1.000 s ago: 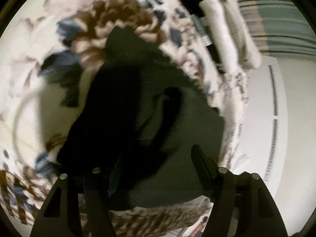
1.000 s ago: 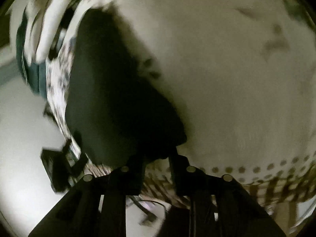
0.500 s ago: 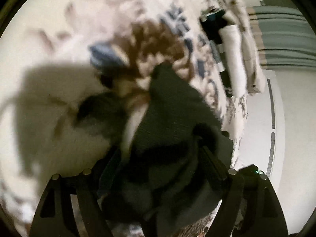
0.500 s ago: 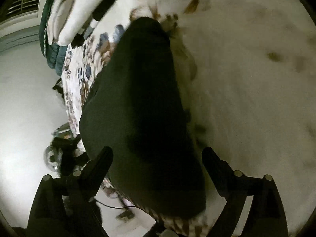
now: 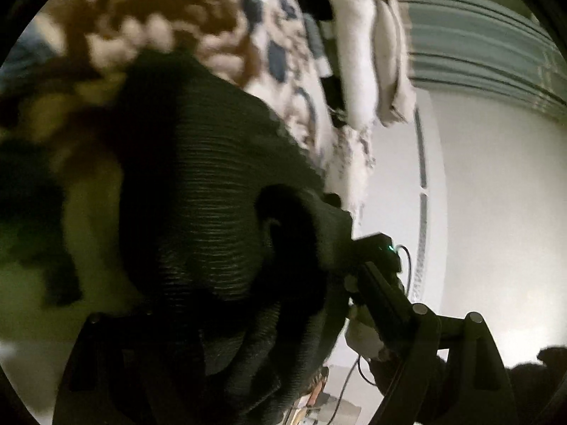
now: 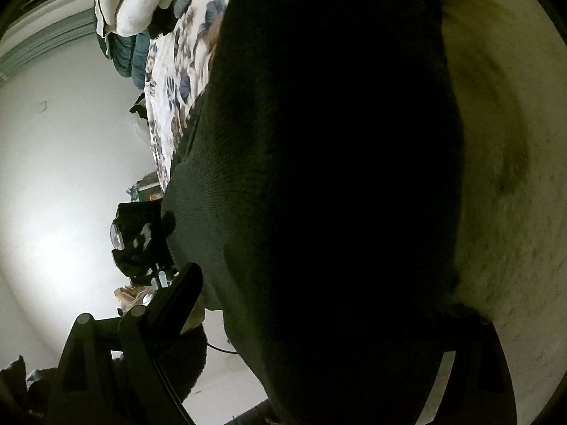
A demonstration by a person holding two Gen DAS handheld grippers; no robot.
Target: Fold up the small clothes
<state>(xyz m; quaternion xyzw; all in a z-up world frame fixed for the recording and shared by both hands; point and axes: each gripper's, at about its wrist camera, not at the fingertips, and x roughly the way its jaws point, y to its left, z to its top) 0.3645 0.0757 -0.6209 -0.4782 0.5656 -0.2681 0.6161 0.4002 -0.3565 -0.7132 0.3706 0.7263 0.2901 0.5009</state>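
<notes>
Dark ribbed knit lies bunched on the floral bedspread. Both the left gripper and right gripper stand spread wide around it.

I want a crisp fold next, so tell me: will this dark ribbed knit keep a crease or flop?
The dark ribbed knit bunches in rolls by the left gripper, so it is probably floppy. It looks thick, so creases likely spring open.

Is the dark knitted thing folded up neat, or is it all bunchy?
Bunchy, not neatly folded. In the left wrist view the dark knit garment lies humped on the flowered bedspread, with thick rolled folds near the camera.
</notes>
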